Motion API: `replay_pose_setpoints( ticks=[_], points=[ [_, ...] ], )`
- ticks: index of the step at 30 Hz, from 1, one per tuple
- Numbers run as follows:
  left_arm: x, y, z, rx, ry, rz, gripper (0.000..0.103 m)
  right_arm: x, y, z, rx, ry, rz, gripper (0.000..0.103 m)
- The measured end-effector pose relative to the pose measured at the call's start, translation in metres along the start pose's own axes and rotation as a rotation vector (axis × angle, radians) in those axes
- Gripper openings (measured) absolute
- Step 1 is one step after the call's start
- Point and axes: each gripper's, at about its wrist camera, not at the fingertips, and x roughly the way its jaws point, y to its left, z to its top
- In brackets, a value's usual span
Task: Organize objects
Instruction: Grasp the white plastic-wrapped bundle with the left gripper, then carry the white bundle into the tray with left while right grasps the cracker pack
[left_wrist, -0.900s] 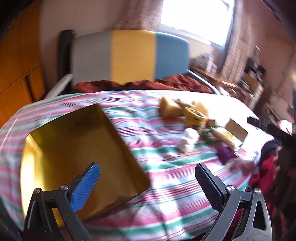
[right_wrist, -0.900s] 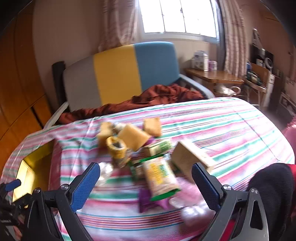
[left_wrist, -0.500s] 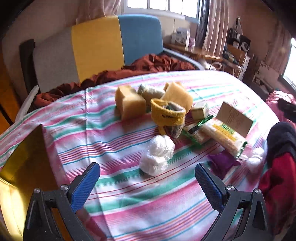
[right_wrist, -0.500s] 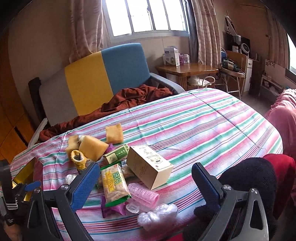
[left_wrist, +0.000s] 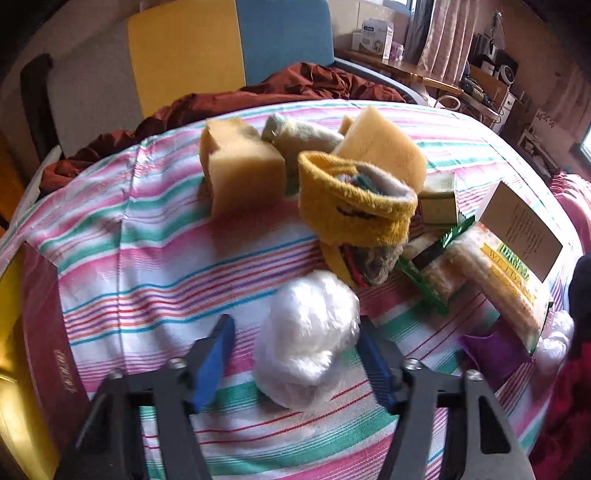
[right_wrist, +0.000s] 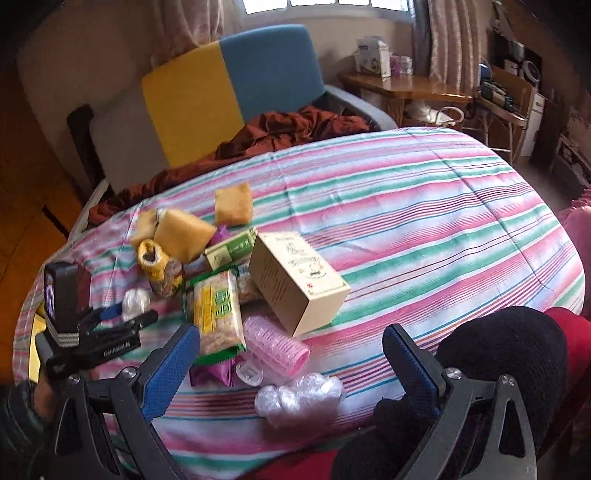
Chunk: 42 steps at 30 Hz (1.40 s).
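A white crumpled plastic ball lies on the striped cloth. My left gripper straddles it. The right finger touches the ball's side, while a gap remains at the left finger. Behind the ball sit yellow sponges, a yellow sock, a snack packet and a tan carton. My right gripper stands open over pink rollers and a clear plastic wad. The right wrist view also shows the left gripper at the ball.
A box with a gold inside and a maroon wall stands at the table's left edge. A striped sofa with a rust blanket is behind. A black knit item and red cloth lie at the near right.
The left gripper swung right from the gold box to the white ball, came down around it, and its jaws narrowed. The right gripper's view shifted right, away from the pile.
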Motion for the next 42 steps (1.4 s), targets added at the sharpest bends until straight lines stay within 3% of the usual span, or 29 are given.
replay_pose_setpoints(
  ticks=[3,8,12,15,20,29,30,32,35,42],
  points=[
    [-0.004,-0.003,-0.005,0.022,-0.028,0.005,0.042,0.019,0.009,-0.007,-0.097,0.14,-0.017,0.101],
    [-0.017,0.003,-0.016,-0.018,-0.044,-0.047,0.04,0.04,0.021,-0.014,-0.198,0.273,-0.063,0.098],
    [-0.035,0.003,-0.025,-0.038,-0.078,-0.076,0.04,0.033,0.027,-0.006,-0.199,0.243,-0.039,0.098],
    [-0.053,0.006,-0.032,-0.052,-0.108,-0.092,0.04,0.033,0.036,-0.004,-0.207,0.233,-0.005,0.087],
    [-0.09,0.013,-0.045,-0.072,-0.163,-0.112,0.04,0.036,0.053,0.002,-0.216,0.213,0.052,0.087],
    [-0.149,0.039,-0.063,-0.12,-0.267,-0.09,0.04,0.101,0.087,0.023,-0.278,0.292,-0.052,0.086],
    [-0.155,0.044,-0.066,-0.132,-0.276,-0.083,0.04,0.107,0.088,0.022,-0.278,0.304,-0.057,0.083],
    [-0.164,0.056,-0.072,-0.158,-0.288,-0.068,0.04,0.115,0.088,0.021,-0.272,0.322,-0.066,0.063],
    [-0.172,0.076,-0.083,-0.213,-0.301,-0.04,0.04,0.115,0.087,0.022,-0.267,0.305,-0.06,0.049],
    [-0.183,0.123,-0.112,-0.345,-0.301,0.05,0.04,0.12,0.084,0.02,-0.244,0.29,-0.048,0.05]
  ],
)
